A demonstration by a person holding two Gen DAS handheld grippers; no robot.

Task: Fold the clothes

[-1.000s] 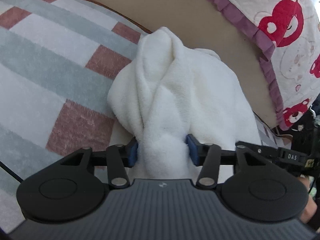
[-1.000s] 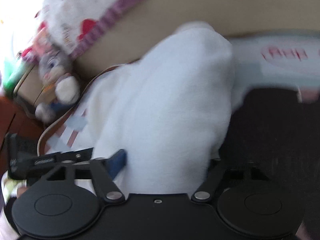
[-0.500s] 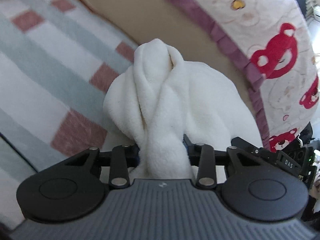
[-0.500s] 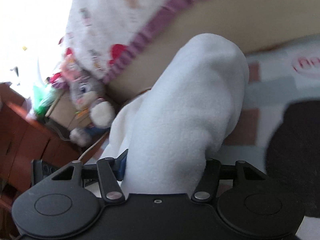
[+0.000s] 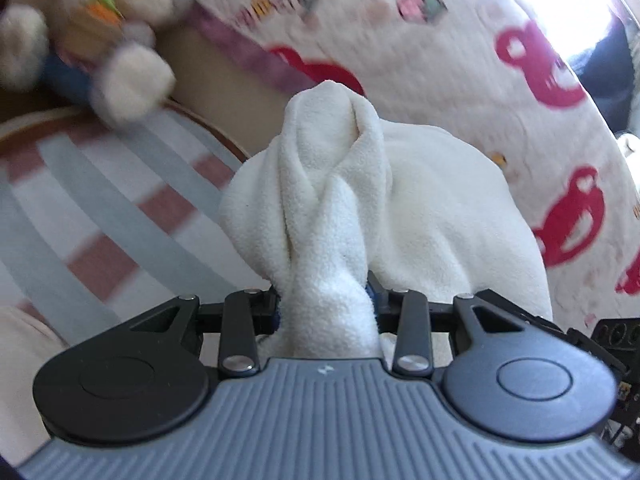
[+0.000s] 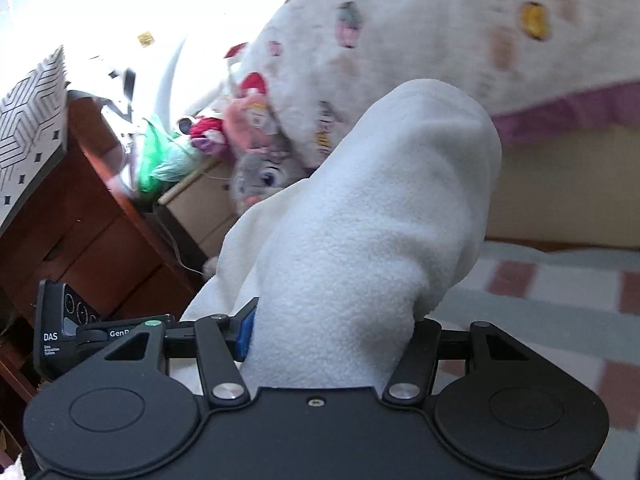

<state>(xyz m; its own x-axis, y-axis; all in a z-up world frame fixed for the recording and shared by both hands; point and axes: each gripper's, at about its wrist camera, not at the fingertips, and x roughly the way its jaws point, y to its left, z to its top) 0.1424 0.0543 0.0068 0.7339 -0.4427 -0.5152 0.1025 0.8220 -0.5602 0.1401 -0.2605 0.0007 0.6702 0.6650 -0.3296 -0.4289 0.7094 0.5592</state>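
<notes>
Now left claw point(image 5: 325, 306) and right claw point(image 6: 332, 338) each clamped on white fleece garment point(image 5: 332, 200)

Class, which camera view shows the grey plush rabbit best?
The right wrist view: the grey plush rabbit is fairly sharp there, though the white fleece garment hides part. The left wrist view shows it smeared by blur.

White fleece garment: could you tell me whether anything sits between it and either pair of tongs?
Nothing visible does. The left tongs are clamped on a bunched twist of the white fleece garment, and the right tongs grip a thicker fold of it.
</notes>
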